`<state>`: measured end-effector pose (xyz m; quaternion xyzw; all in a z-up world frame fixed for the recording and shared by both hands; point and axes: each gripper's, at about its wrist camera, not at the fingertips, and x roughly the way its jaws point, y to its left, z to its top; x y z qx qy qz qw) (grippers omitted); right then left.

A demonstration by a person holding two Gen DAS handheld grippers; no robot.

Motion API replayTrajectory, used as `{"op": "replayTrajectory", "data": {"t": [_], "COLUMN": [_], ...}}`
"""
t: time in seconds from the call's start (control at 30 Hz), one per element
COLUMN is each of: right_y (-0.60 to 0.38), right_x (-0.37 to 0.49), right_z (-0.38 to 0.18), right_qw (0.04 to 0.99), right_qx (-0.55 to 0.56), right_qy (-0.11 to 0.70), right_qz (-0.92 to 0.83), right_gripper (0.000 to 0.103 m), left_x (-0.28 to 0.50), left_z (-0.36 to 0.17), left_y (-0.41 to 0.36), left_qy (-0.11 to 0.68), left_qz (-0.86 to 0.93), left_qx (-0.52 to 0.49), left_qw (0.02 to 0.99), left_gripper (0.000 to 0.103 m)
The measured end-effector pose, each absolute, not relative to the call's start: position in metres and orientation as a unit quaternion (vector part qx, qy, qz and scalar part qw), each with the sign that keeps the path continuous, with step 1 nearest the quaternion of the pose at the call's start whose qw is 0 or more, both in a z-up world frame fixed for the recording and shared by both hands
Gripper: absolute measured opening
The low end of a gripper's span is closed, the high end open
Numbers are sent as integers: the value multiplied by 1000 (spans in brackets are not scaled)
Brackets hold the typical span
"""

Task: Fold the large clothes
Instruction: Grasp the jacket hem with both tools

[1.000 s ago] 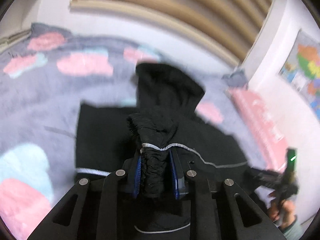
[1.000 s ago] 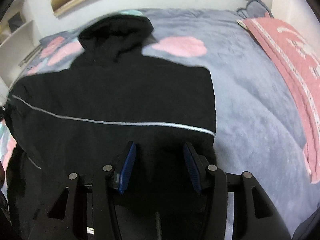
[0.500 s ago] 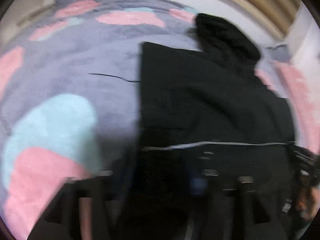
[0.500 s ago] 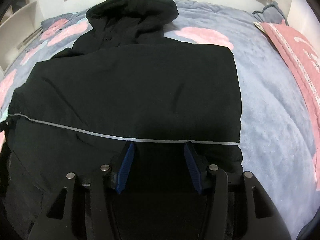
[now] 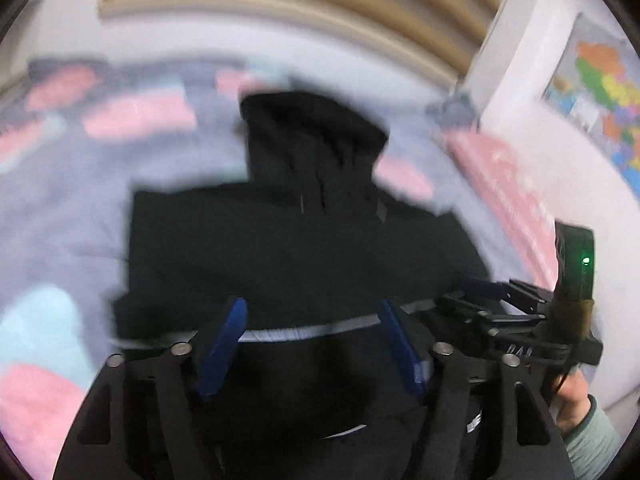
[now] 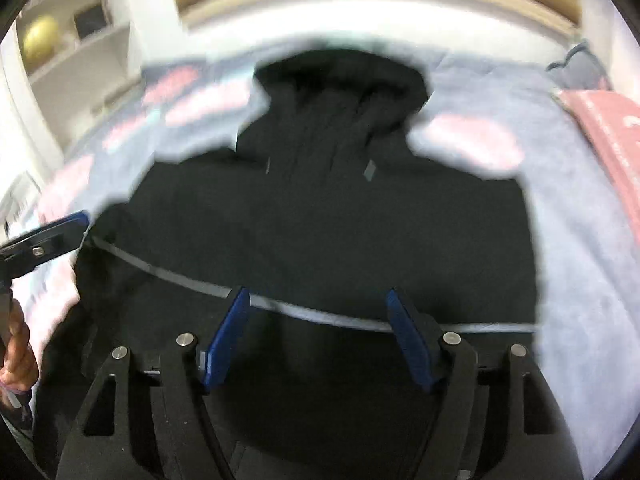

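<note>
A black hooded jacket (image 5: pixel 296 248) (image 6: pixel 332 224) lies flat on the bed, hood at the far end, and a grey reflective stripe (image 6: pixel 320 312) runs across its lower part. My left gripper (image 5: pixel 313 306) hovers over the stripe with its blue pads wide apart. Its jaws are closing, and no cloth is pinched between them. My right gripper (image 6: pixel 318 294) hangs over the same stripe further right, jaws opening and nothing gripped. In the left wrist view the right gripper (image 5: pixel 486 290) shows at the right edge, held by a hand (image 5: pixel 572 404). One blue finger of the left gripper (image 6: pixel 74 220) shows in the right wrist view.
The bed carries a grey blanket (image 6: pixel 580 240) with pink and light blue patches. A pink cover (image 5: pixel 508 196) lies along the right side by a wall with a coloured map (image 5: pixel 600 80). White shelves with a yellow ball (image 6: pixel 40 42) stand at the left.
My left gripper let go of the bunched black cuff it held and its pads now stand wide apart. The right gripper's jaws have widened. Both hands shifted over the jacket's lower part.
</note>
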<state>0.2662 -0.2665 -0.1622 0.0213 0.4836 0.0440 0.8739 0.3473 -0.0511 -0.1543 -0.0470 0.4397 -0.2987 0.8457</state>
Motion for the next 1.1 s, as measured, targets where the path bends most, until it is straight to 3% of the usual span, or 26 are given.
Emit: {"op": "replayTrajectory", "data": {"t": [0.07, 0.13, 0.27, 0.87, 1.1], "right_y": [-258, -252, -264, -262, -287], "right_x": [260, 244, 242, 235, 233], "right_z": [-182, -189, -192, -192, -159], "right_qw": [889, 915, 922, 928, 918], "right_qx": [-14, -36, -10, -1, 55], "right_qy": [457, 402, 387, 372, 392], "right_qz": [30, 18, 21, 22, 14], "right_gripper": [75, 76, 76, 78, 78], "left_x": [365, 359, 338, 329, 319], "left_z": [-210, -223, -228, -229, -187], "left_y": [-58, -57, -60, -57, -43], "left_qy": [509, 472, 400, 375, 358], "left_qz": [-266, -269, -259, -252, -270], "left_qx": [-53, -53, -29, -15, -35], "left_qw": [817, 838, 879, 892, 893], "left_gripper": [55, 56, 56, 57, 58]}}
